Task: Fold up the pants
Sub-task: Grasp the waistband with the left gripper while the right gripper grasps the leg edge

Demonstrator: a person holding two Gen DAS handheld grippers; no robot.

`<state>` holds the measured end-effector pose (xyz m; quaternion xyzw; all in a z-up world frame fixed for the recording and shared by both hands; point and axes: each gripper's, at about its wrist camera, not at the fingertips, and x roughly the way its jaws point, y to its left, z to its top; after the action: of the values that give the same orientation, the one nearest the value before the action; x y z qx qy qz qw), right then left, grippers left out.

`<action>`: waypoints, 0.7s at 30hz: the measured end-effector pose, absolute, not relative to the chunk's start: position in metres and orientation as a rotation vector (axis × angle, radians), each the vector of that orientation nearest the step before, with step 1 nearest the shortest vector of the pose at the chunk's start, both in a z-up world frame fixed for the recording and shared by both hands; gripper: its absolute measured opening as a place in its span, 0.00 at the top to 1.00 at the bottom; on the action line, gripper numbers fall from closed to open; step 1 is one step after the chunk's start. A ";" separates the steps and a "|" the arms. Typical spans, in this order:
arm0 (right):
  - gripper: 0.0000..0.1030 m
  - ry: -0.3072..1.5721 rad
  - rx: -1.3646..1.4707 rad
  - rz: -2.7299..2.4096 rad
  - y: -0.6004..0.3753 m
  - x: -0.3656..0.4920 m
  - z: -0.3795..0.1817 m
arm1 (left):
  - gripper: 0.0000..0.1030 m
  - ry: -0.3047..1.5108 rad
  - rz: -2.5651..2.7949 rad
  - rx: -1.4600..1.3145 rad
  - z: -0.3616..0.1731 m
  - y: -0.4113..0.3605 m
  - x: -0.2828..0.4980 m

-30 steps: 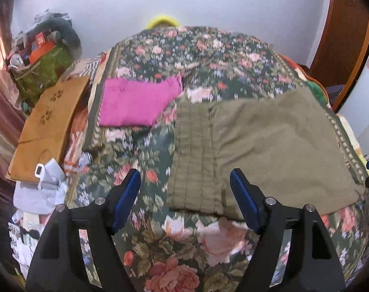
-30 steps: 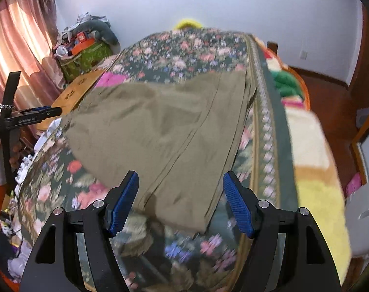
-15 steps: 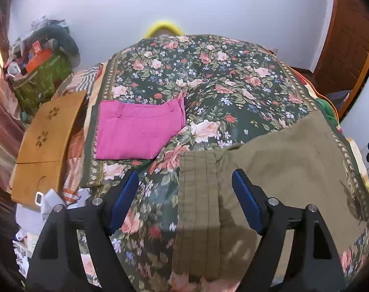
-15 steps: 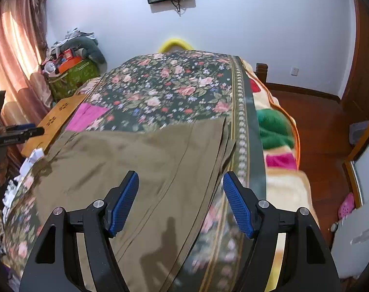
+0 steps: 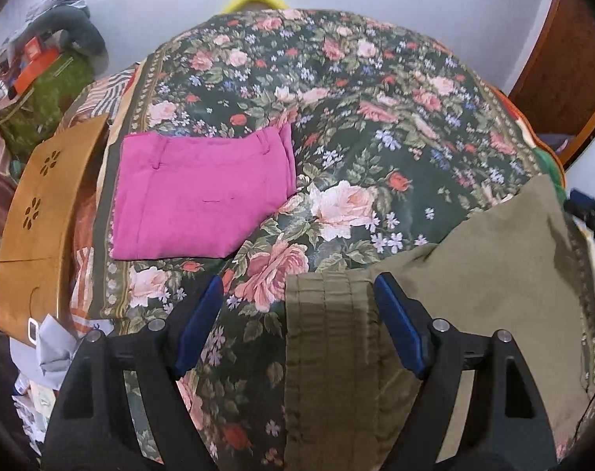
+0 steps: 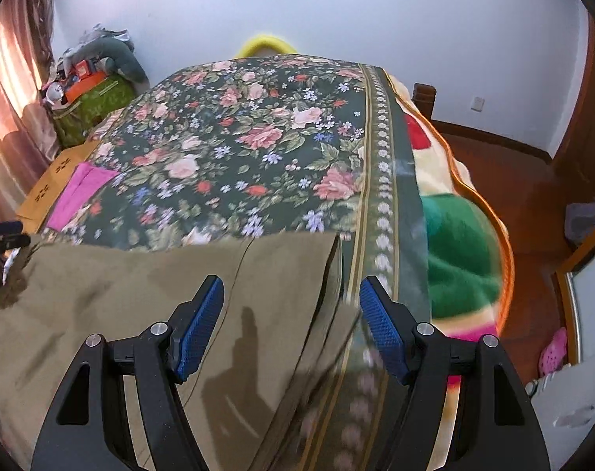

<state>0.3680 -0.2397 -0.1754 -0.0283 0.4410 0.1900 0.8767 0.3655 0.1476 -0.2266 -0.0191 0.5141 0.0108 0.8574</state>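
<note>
Left wrist view: left gripper [image 5: 297, 329] gapes wide, empty, over the pleated waistband end of one pair of olive pants [image 5: 482, 274] lying flat on the floral bedspread [image 5: 356, 98]. One folded pink garment [image 5: 203, 196] sits apart, far left.

Right wrist view: right gripper [image 6: 289, 325] is also wide, holding nothing, above the hem end. Cloth looks soft, light, limp; likely best pinched at the corners of waistband and hem. Two grippers, one olive pair.

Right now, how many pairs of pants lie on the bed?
2: folded magenta cotton pants on the bed's left side, and olive-green pleated pants spread along the near edge. Others may be hidden.
</note>
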 end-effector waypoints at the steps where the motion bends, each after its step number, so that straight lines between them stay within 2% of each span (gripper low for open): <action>1: 0.34 0.924 -0.053 0.398 -0.239 0.374 -0.177 | 0.23 1.085 0.019 -0.038 -0.230 0.147 0.368; 6: 0.34 0.967 -0.031 0.400 -0.236 0.401 -0.196 | 0.22 1.079 0.020 -0.072 -0.240 0.149 0.374; 8: 0.37 0.987 -0.016 0.397 -0.237 0.408 -0.205 | 0.22 1.080 0.017 -0.088 -0.243 0.151 0.375; 11: 0.53 1.013 0.033 0.410 -0.240 0.416 -0.214 | 0.22 1.083 0.015 -0.090 -0.248 0.151 0.375; 13: 0.78 1.015 0.067 0.408 -0.243 0.417 -0.215 | 0.20 1.077 0.022 -0.088 -0.251 0.151 0.375; 15: 0.90 1.018 0.060 0.413 -0.243 0.416 -0.214 | 0.20 1.057 0.032 -0.089 -0.251 0.152 0.372; 21: 0.94 0.964 -0.079 0.385 -0.229 0.407 -0.211 | 0.20 1.005 0.122 0.002 -0.255 0.142 0.364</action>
<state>0.4070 -0.2287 -0.2114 -0.0376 0.4605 0.1841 0.8676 0.3637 0.1421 -0.2551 0.0008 0.4815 0.0582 0.8745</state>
